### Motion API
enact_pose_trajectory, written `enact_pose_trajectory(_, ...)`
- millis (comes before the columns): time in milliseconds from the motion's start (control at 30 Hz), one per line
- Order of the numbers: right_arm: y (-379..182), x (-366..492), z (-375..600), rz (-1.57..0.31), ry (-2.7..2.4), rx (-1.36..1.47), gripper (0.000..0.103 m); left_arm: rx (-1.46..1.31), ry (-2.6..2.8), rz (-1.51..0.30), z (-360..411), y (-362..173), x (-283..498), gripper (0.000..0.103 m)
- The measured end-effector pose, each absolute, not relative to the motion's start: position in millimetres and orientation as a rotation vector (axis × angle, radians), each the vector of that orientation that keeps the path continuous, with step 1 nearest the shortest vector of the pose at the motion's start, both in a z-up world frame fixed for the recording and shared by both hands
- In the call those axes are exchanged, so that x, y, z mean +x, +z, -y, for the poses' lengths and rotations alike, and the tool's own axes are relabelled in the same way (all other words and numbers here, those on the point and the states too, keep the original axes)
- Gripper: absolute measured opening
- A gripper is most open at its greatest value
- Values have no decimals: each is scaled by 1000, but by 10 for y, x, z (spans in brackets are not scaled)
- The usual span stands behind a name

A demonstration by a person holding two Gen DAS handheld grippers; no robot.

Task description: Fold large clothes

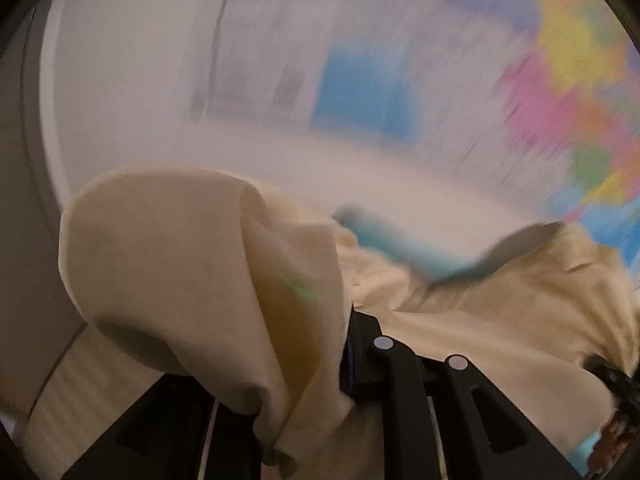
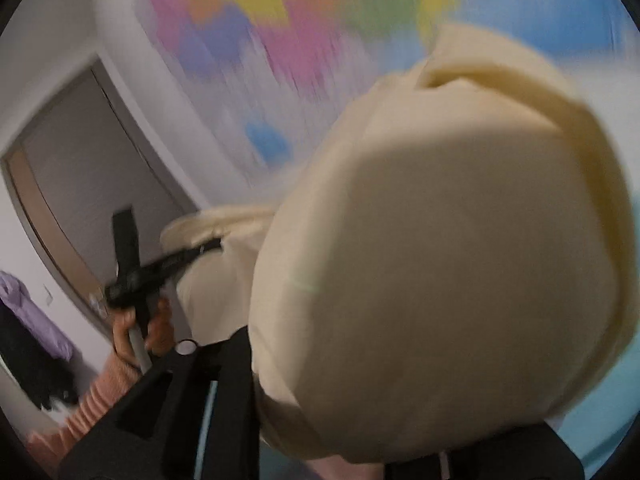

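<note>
The cream garment [image 1: 460,312] hangs in the air between both claws, lifted well off any surface. The left claw [image 1: 316,364] is clenched on a bunch of the cloth: fabric drapes over and between its black fingers [image 1: 400,392] and billows up to the left. In the right wrist view the same cloth [image 2: 440,280] balloons over the right claw [image 2: 256,376], covering its fingertips; cloth sits between the black fingers [image 2: 236,384], so it appears to grip the garment too. The other tool [image 2: 160,268] shows at left, held by a hand [image 2: 136,332] in a peach sleeve [image 2: 96,400]. Behind, blurred, hang a colourful wall map [image 2: 288,12], a grey door [image 2: 92,176] and purple clothing [image 2: 36,320]. The billowing fabric blocks most of the right view.
</note>
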State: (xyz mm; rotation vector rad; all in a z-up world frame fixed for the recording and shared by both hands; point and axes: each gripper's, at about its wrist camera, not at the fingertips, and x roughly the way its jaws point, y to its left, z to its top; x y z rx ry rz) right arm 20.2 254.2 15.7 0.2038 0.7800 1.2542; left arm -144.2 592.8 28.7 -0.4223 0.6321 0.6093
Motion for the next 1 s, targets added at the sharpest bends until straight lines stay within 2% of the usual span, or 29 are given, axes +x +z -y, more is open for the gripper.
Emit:
enact_pose_trajectory(100,-106,117,-2481,-856,1262,183,41,-478,615,-645,-6001,-12,-1582,20)
enact_pose_trajectory(167,-86,116,-2402,-889,1274,174,48,-521,602,-631,-6056,-50,-1668,23)
enact_pose_trajectory(200,-46,109,-2320,-888,1287,168,57,-528,602,-634,-6071,-58,-1685,25)
enact_pose_trajectory(267,27,114,-2179,-898,1290,152,64,-517,612,-662,-6060,-66,-1652,30)
enact_pose_trajectory(533,292,216,-1248,-850,1073,148,67,-493,671,-717,-5895,-39,-1692,39)
enact_pose_trajectory(633,319,392,-1279,-856,1043,168,66,-491,703,-710,-5757,50,-1804,40)
enact_pose_trajectory(667,321,431,-1390,-850,1050,149,58,-493,712,-704,-5725,74,-1847,43)
enact_pose_trajectory(700,302,448,-1458,-852,1058,143,31,-493,718,-685,-5695,95,-1905,47)
enact_pose_trajectory(733,266,469,-1556,-872,1069,135,16,-494,731,-670,-5686,96,-1959,49)
enact_pose_trajectory(767,211,450,-1671,-891,1080,109,9,-516,757,-679,-5706,71,-1993,51)
enact_pose_trajectory(933,35,90,-1756,-893,1146,-12,4,-494,772,-720,-5755,97,-1866,49)
enact_pose_trajectory(1000,-10,-10,-1739,-903,1162,-23,4,-478,782,-729,-5827,106,-1745,44)
